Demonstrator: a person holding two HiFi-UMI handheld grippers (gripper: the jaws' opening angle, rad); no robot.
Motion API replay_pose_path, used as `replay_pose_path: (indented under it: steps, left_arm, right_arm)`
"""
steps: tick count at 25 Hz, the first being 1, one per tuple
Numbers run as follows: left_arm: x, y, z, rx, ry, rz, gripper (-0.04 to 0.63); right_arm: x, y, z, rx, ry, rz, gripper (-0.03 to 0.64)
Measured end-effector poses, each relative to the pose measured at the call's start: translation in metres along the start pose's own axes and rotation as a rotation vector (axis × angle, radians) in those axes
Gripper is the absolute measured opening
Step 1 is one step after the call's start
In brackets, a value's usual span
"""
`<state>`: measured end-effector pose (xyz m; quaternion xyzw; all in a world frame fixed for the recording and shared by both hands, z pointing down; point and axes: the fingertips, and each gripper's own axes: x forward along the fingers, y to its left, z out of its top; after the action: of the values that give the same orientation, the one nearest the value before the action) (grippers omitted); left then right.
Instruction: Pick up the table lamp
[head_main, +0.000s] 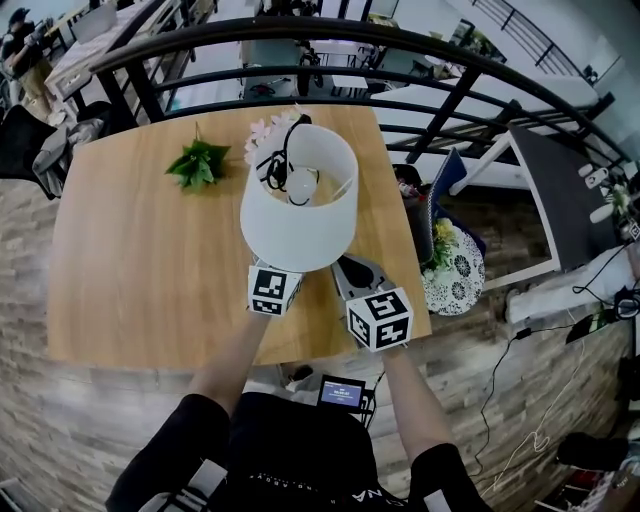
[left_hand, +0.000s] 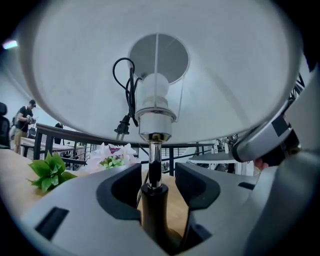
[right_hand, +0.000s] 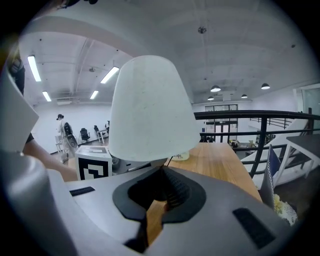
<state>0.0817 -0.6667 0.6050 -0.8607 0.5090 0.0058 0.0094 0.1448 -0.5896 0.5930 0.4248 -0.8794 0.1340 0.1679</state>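
The table lamp stands upright over the near middle of the wooden table, close to its near edge. In the head view its white shade hides the stem and base, so I cannot tell whether the base touches the wood. The bulb shows through the open top of the shade. A black cord is looped inside the shade, and its plug hangs beside the socket.

The left gripper comes in from the near side, under the shade, and is closed around the lamp's stem. The dark lower part of the stem sits between its fingers and fills the gap low down. Higher up, where the stem thins to bright metal, a sliver of table shows to its right.

The right gripper is just right of the left one, near the shade's lower rim, and does not touch the lamp. Its fingers are drawn together with nothing between them, leaving only a thin slit where wood shows through. From this gripper's view the shade rises just beyond the jaw tips, and the left gripper's marker cube sits to the left.

On the far part of the table lie a green plant on the left and pale flowers right behind the shade. A black railing curves past the far edge
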Motion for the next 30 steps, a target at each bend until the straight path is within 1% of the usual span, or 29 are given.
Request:
replay_pose_path:
  steps: [5, 6, 8, 13, 18, 20, 24, 28, 30]
  left_arm:
    - [0.016, 0.000, 0.007, 0.056, -0.081, -0.018, 0.201]
    - [0.018, 0.000, 0.010, 0.065, -0.090, -0.017, 0.186]
    - [0.021, 0.002, 0.016, 0.074, -0.098, -0.008, 0.075]
    - [0.021, 0.001, 0.018, 0.069, -0.094, -0.006, 0.071]
    - [0.015, 0.006, 0.026, 0.015, -0.108, 0.021, 0.071]
    - [0.012, 0.006, 0.033, 0.012, -0.111, 0.020, 0.071]
    - [0.007, 0.000, 0.047, 0.004, -0.077, -0.016, 0.071]
    - [-0.008, -0.012, 0.058, 0.000, 0.004, -0.061, 0.071]
    - [-0.015, -0.014, 0.066, -0.017, 0.042, -0.068, 0.071]
  right_arm:
    - [0.007, -0.007, -0.003, -0.009, -0.024, 0.006, 0.031]
    - [0.008, -0.007, -0.003, -0.012, -0.027, 0.007, 0.031]
    - [0.008, -0.009, -0.002, -0.018, -0.035, 0.005, 0.031]
    - [0.003, -0.015, 0.002, -0.023, -0.051, -0.016, 0.031]
    - [0.000, -0.023, 0.006, -0.025, -0.053, -0.048, 0.031]
    - [-0.001, -0.024, 0.009, -0.023, -0.053, -0.057, 0.031]
    - [-0.005, -0.025, 0.020, -0.012, -0.057, -0.069, 0.031]
    - [-0.017, -0.021, 0.038, 0.006, -0.048, -0.072, 0.031]
    - [-0.023, -0.019, 0.049, 0.009, -0.035, -0.068, 0.031]
